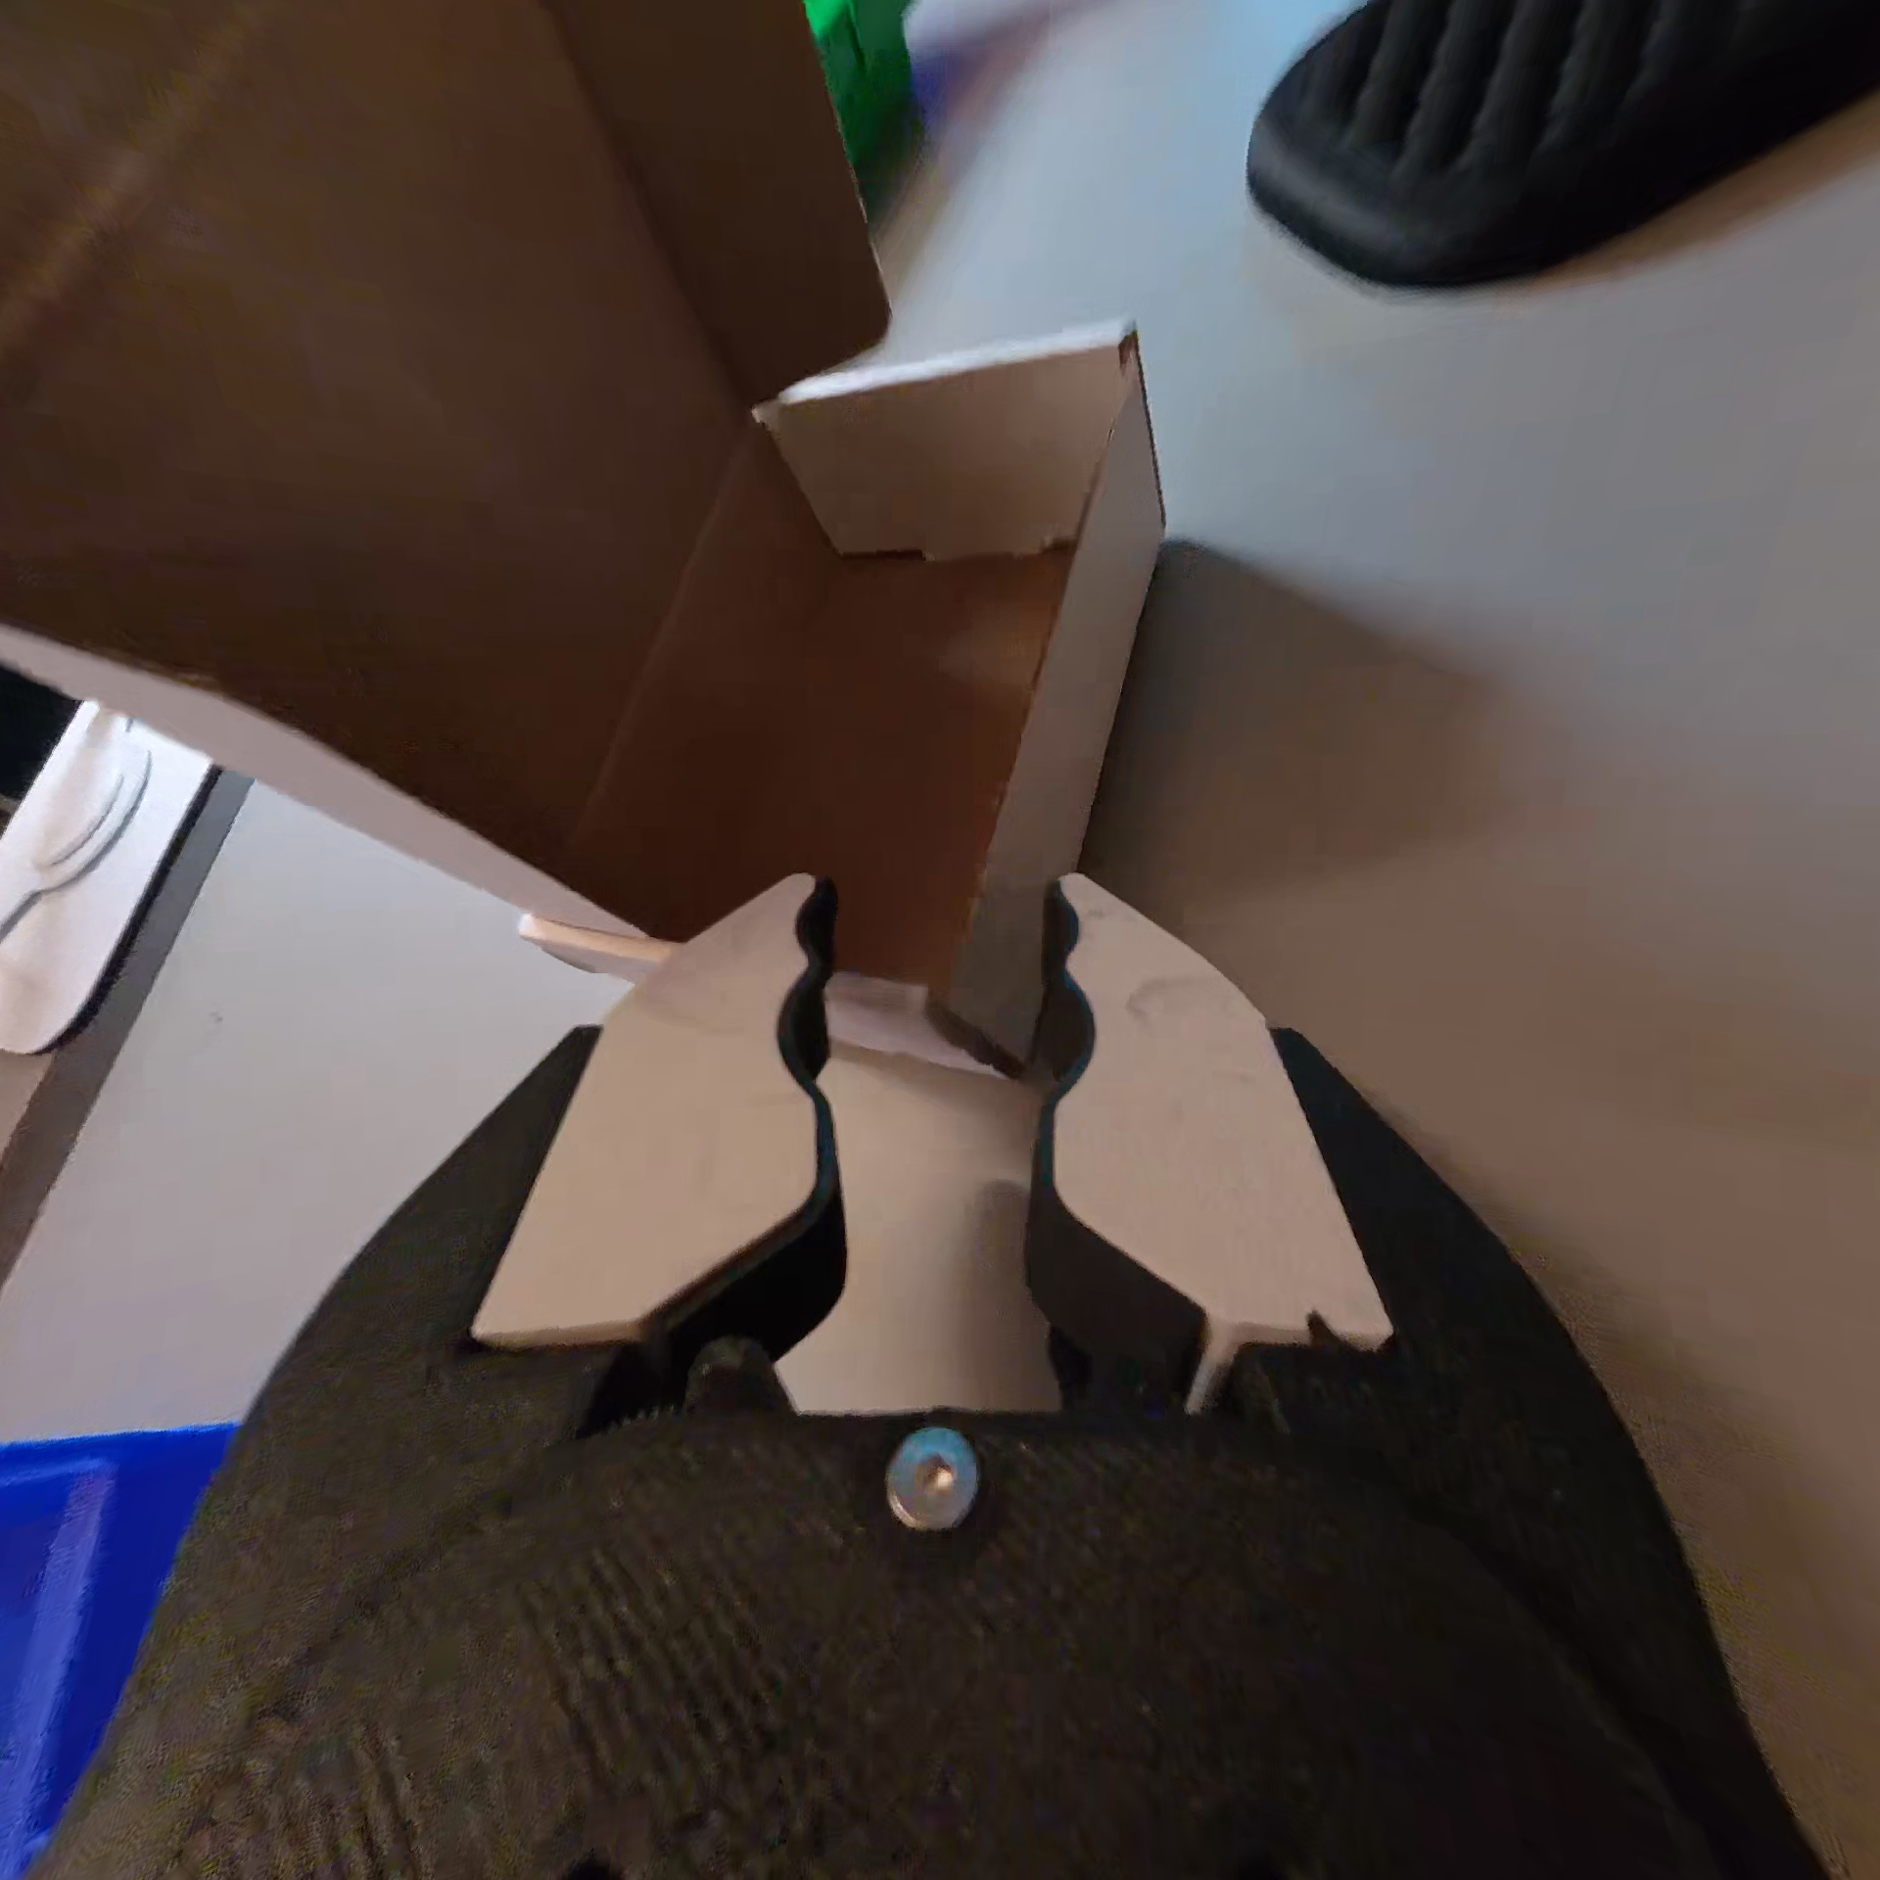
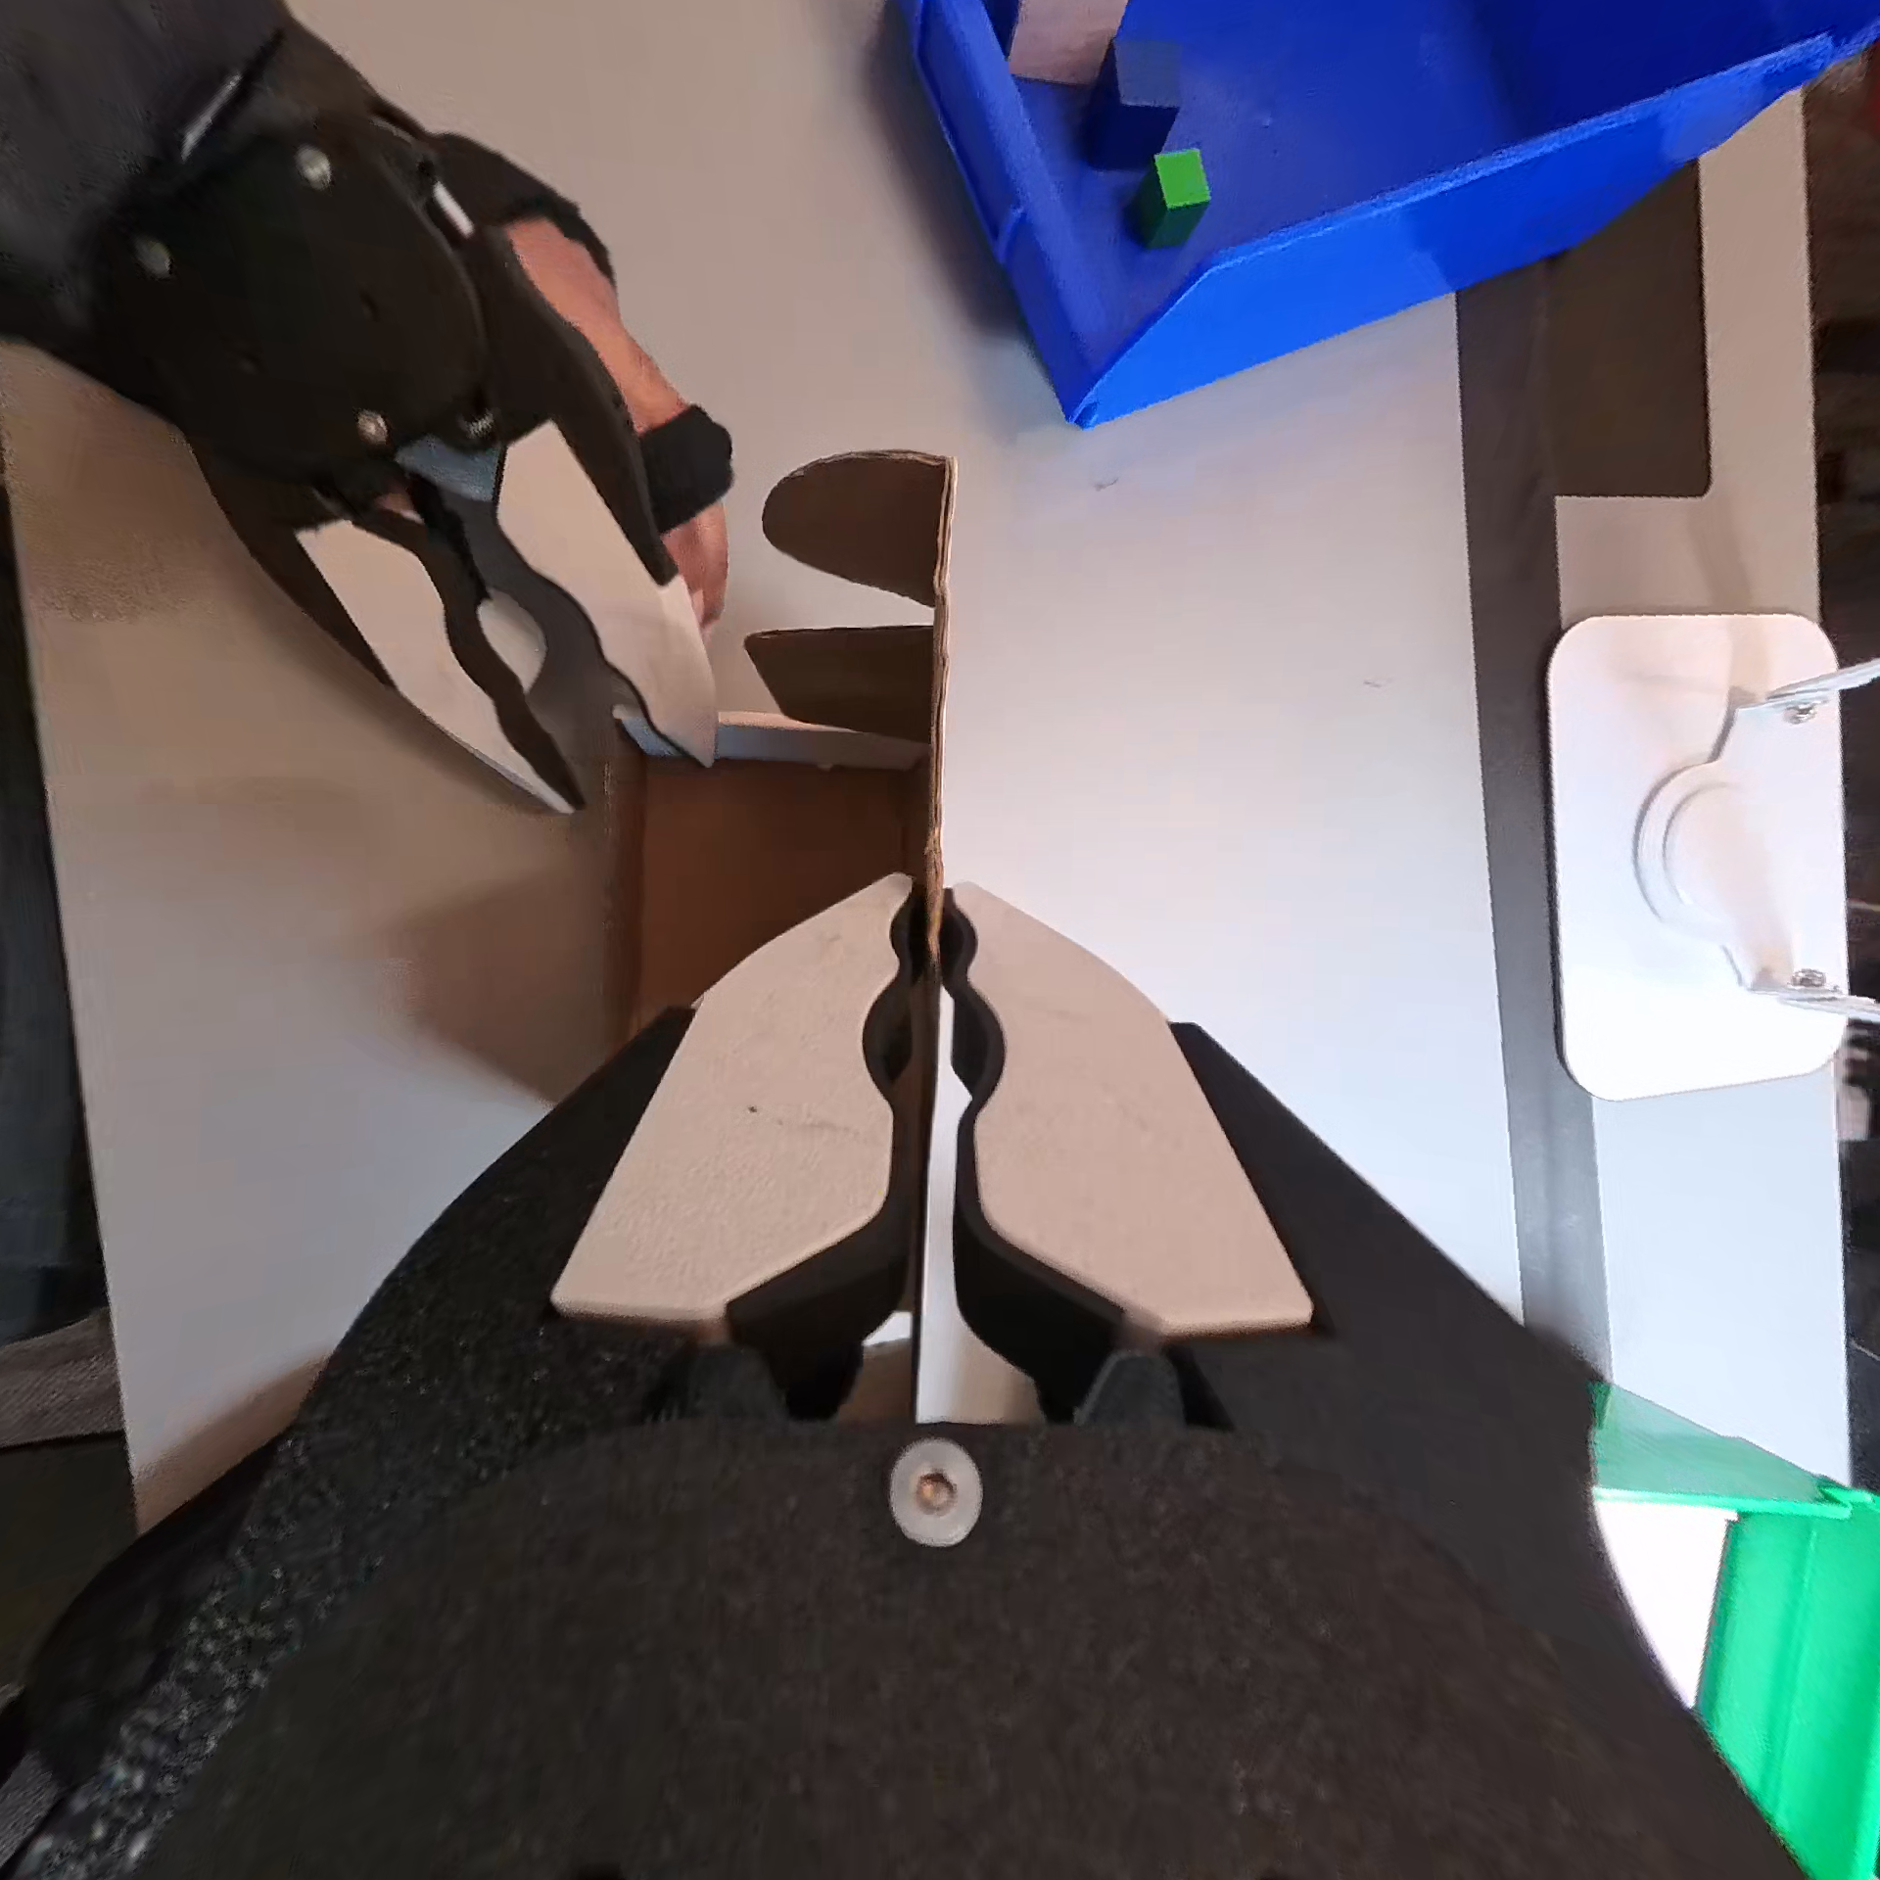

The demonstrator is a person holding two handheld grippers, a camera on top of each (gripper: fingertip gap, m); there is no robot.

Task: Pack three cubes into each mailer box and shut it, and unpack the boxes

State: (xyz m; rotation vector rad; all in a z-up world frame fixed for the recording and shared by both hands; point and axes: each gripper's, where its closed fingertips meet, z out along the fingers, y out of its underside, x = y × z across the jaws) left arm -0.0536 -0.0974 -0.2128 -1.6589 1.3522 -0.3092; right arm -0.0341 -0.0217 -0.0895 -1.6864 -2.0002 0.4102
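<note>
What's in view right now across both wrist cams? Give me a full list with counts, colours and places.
mailer box: one, white outside and brown inside, open on the table centre, no cubes visible inside
lid: one, brown, standing upright on edge
blue bin: one, far side of the table
green cube: one, inside the blue bin
dark blue cube: one, inside the blue bin behind the green one
green bin: one, near right edge, partly cut off
white mount: one, on the grey strip at the right
black padded object: one, beyond the table, blurred
table: one, pale
left claw: open around the box's corner wall
right claw: shut on the lid's edge
hand: one, holding the left claw
</note>
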